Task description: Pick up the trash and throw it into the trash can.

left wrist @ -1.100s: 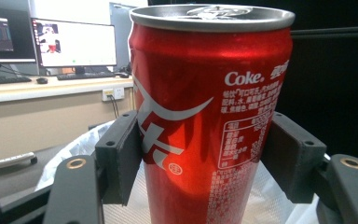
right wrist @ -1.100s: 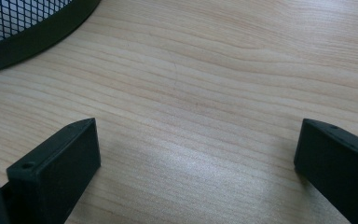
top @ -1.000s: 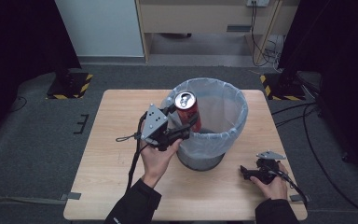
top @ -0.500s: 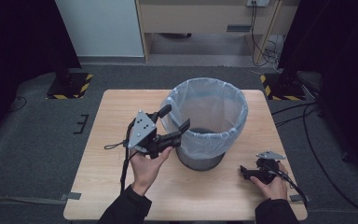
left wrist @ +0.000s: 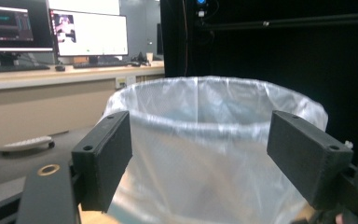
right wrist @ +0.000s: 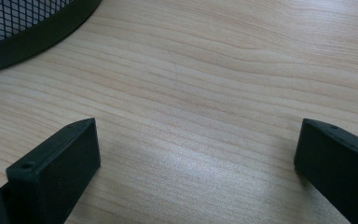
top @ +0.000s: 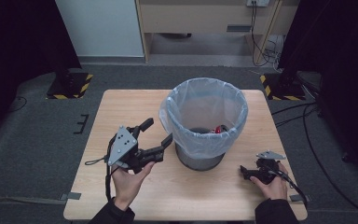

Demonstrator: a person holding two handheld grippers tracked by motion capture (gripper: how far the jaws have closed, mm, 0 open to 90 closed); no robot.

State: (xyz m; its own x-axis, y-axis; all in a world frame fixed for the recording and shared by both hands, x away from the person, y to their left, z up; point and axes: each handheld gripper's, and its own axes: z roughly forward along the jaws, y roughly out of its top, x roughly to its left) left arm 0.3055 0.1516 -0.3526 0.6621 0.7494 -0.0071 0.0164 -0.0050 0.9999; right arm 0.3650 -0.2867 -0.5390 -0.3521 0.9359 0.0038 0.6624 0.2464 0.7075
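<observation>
A mesh waste bin lined with a clear plastic bag (top: 186, 133) stands on the wooden table (top: 121, 112). A red can (top: 220, 129) lies at the bottom of the bin. My left gripper (top: 159, 130) hovers just left of the bin and points at it. Its jaws have just been opening and stand open, with nothing between them. In the left gripper view the bagged bin (left wrist: 200, 140) rises beyond the left gripper (left wrist: 199, 119). My right gripper (top: 245, 172) rests on the table right of the bin, open. Bare wood lies between the jaws of the right gripper (right wrist: 198, 126).
The bin's black mesh base (right wrist: 23, 28) is close ahead of the right gripper. Bare tabletop spreads left of and in front of the bin. Beyond the table are grey carpet, a wooden desk (top: 214, 18), cables and two yellow-striped stand feet (top: 70, 84).
A second ago the left gripper held the red can over the bin's rim. The can now lies inside the bin, and the gripper has drawn back left and lower with open jaws. The right gripper stayed still.
</observation>
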